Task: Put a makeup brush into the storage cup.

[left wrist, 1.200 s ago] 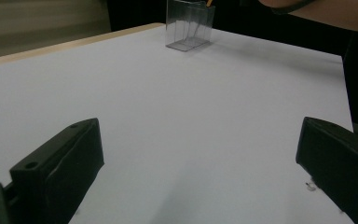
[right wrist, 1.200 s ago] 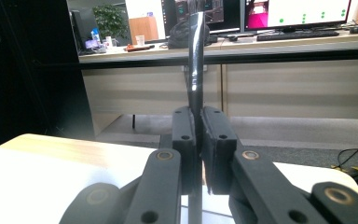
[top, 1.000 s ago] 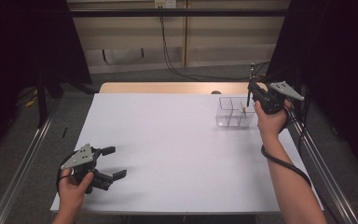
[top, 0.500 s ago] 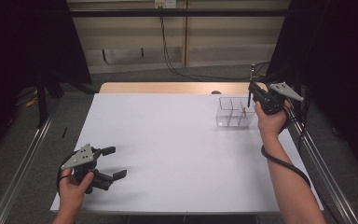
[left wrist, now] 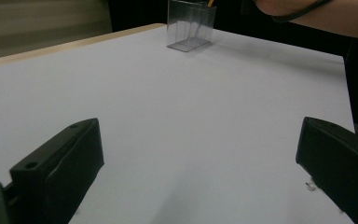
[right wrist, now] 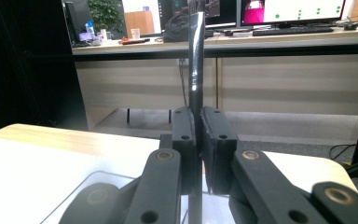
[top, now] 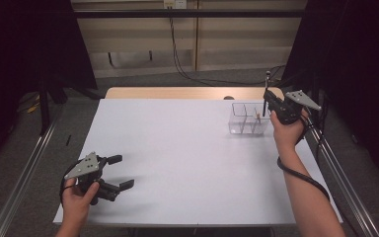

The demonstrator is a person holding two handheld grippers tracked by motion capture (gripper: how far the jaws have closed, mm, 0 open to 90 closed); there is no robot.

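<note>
High view against the earlier ones: no shift to report, either side. Holding station with the right gripper [top: 268, 102] just beside the clear box [top: 247, 119], on its right, clenched on a slim black pen [top: 266, 94]. Keeping that pen upright, lower end dipping toward the box's right-hand compartment; cannot tell whether touching the floor of it or hanging short. Judged as a pause just before letting go, so insertion close to done but not finished.

Seen along the right gripper [right wrist: 196, 125]: both matte black pads pressed flat to the pen [right wrist: 196, 70], no gap on either side. Glossy, round barrel with a thin streak of reflected light down its length; likely slippery, yet steady in this pinch.

Resting well apart from the box, toward the near left corner of the white table [top: 187, 148]: left gripper [top: 122, 171], spread wide and grasping nothing. Same spread seen from the left gripper [left wrist: 200, 158], blunt, blocky tips with bare tabletop between.

Box [left wrist: 189, 28]: clear hard plastic, straight walls, thin dividers, open top. Tan stick-like item [top: 259, 116] already standing inside, beside the pen. Tabletop smooth, matte, unmarked.
</note>
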